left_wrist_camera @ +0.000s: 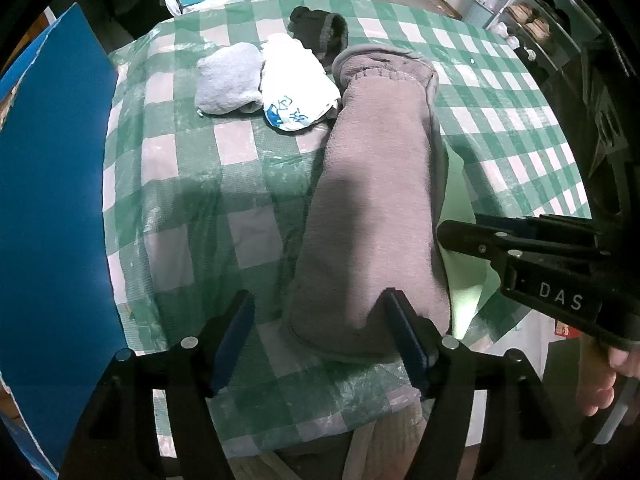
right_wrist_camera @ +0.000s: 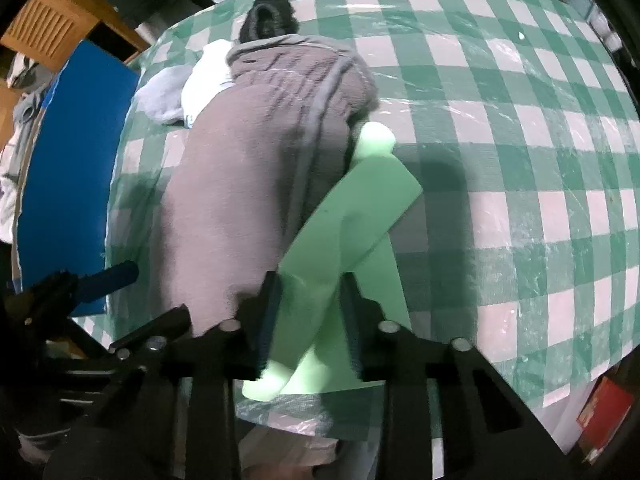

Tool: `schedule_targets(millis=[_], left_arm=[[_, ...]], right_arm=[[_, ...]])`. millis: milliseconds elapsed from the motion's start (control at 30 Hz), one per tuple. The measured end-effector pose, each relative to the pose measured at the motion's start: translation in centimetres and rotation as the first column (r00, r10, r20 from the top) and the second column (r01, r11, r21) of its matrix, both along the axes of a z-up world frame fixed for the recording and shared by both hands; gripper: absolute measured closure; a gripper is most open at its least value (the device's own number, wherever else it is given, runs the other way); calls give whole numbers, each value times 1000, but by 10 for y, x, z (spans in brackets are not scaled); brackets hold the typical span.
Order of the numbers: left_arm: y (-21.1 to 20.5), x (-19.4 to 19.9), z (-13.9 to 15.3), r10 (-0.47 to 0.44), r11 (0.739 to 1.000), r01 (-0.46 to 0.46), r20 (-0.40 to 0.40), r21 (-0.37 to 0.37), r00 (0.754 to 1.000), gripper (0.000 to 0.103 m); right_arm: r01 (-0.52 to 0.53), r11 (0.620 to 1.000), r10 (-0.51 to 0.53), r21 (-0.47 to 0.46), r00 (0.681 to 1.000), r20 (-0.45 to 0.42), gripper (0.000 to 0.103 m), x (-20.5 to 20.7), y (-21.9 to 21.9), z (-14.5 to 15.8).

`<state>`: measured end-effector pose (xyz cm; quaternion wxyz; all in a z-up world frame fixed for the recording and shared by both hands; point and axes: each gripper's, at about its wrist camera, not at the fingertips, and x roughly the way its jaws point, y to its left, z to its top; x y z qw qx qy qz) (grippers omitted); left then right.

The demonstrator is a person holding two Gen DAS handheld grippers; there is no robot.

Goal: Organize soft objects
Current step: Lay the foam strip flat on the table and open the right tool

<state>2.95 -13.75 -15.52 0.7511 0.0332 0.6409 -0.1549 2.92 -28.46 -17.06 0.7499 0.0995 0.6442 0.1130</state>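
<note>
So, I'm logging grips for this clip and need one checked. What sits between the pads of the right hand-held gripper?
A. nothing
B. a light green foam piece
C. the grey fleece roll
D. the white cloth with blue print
B: in the right wrist view the right hand-held gripper has its pads closed on the light green foam piece, beside the grey fleece roll.

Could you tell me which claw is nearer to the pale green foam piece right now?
Right. The right claw is shut on the green foam piece at its near end. The left claw stands open beside it, at the near end of the grey-brown towel.
</note>
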Motion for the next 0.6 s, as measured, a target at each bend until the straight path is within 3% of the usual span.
schedule_targets(millis=[67, 333, 600], left_arm=[[0, 0, 0, -4, 1000, 4, -1, 3, 1000, 33], [1, 2, -2, 5, 1000, -5, -13, -2, 1000, 33], [1, 4, -2, 11, 1000, -11, -18, -9, 1000, 33]], right_arm=[[-11, 1000, 11, -10, 1000, 9, 92, 0, 3, 1], [6, 999, -5, -53, 1000, 26, 95, 2, -6, 6], [31, 985, -26, -168, 999, 34, 95, 6, -22, 5]])
